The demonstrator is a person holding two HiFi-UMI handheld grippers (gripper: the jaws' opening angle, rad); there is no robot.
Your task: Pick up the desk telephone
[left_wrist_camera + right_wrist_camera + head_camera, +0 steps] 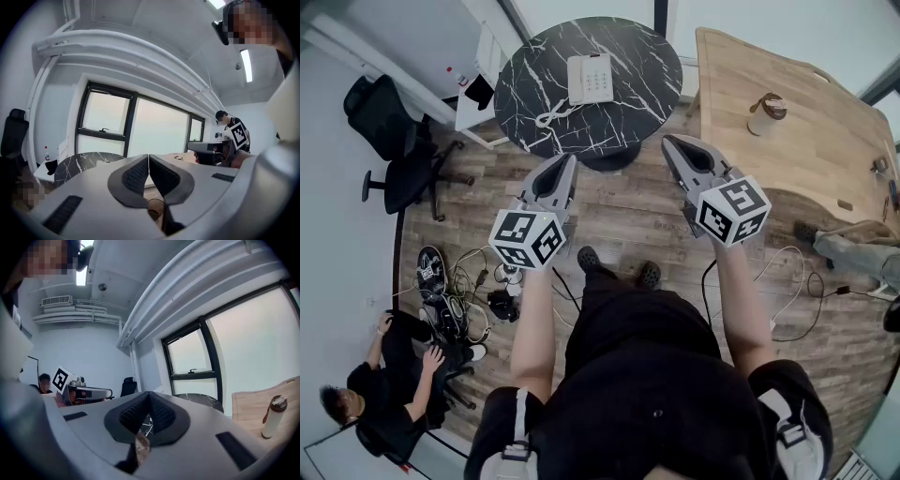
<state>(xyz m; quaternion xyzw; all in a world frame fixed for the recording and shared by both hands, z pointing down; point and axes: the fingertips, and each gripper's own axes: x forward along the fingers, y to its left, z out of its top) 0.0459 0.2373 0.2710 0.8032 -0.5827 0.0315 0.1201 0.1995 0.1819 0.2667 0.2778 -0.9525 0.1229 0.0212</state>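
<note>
A white desk telephone with a curly cord lies on the round black marble table at the top of the head view. My left gripper is shut and empty, held over the wooden floor a little short of the table's near edge. My right gripper is also shut with nothing in it, near the table's right edge. In the left gripper view the jaws meet tip to tip, with the marble table far behind. In the right gripper view the jaws are closed too.
A wooden desk with a tumbler stands at the right. Black office chairs are at the left, cables and a power strip lie on the floor, and a person crouches at the lower left.
</note>
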